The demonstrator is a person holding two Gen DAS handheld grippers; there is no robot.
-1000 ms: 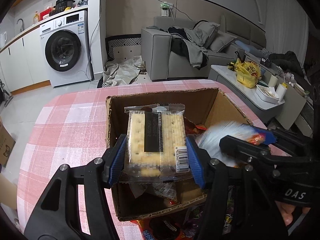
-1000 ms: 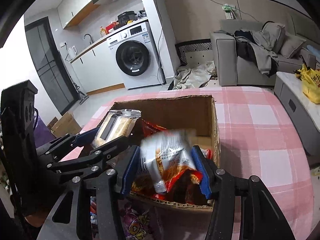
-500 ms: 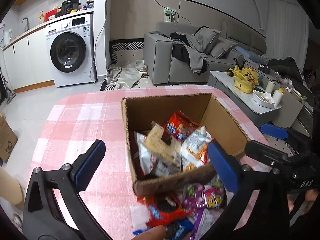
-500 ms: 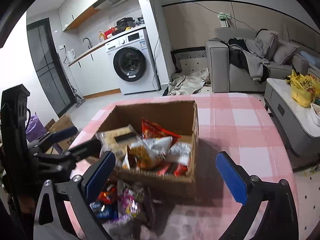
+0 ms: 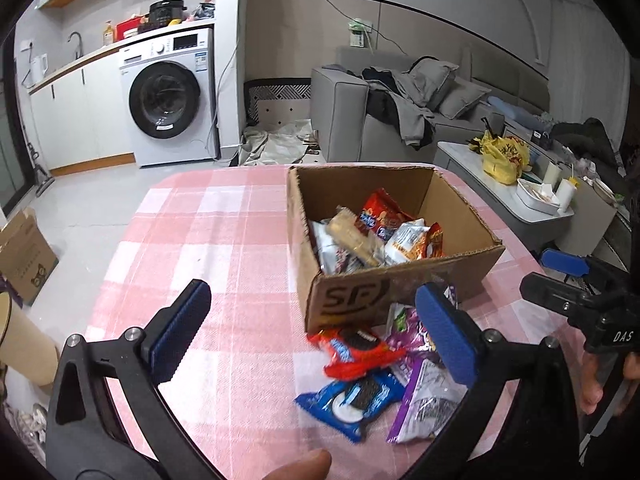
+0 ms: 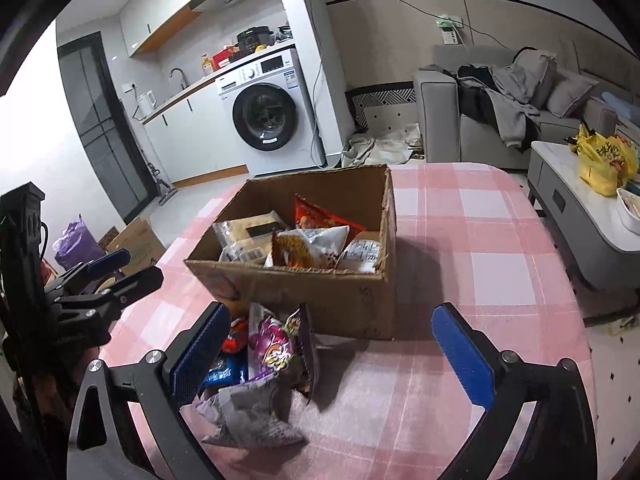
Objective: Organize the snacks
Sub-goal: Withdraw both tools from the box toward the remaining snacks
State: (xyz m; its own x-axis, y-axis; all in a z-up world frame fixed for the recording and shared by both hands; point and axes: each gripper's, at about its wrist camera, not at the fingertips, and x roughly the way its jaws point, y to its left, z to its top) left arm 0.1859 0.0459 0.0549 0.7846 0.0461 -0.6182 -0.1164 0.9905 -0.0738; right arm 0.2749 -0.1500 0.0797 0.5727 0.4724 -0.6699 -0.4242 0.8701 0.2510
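Both tongs are now hanging empty and spread wide, whereas a second ago the left tongs (image 5: 314, 332) were clamped on a cracker pack (image 5: 354, 236) and the right tongs (image 6: 332, 354) on a white and orange snack bag (image 6: 310, 246); both packets are now lying inside the cardboard box (image 5: 348, 300), and the tongs are sitting further back on the near side of it. Nothing is being held between the blue pads (image 5: 182, 330) of the left tongs, which are hovering over the pink checked bench (image 5: 224, 240), to the left of the box front. The right tongs are gaping just as wide over the near edge of the bench, their left pad (image 6: 200, 354) hanging just above the loose pile.

Just beyond the tongs, against the near wall of the box, several snacks are lying on the bench: a red cookie pack (image 5: 354, 350), a blue cookie pack (image 5: 354, 398), a purple candy bag (image 6: 272, 344) and a grey crumpled bag (image 6: 250, 414), all overlapping or touching one another. Inside the box, the cracker pack is leaning on the left side, the white and orange bag is resting toward the right, and a red snack bag (image 5: 380, 214) is standing behind them.

Further off, a washing machine (image 5: 168, 96) is standing at the far left, a grey sofa (image 5: 380, 120) is sitting at the far right, and a low coffee table (image 6: 576, 200) with a yellow bag (image 6: 606, 158) on it is standing to the right of the bench
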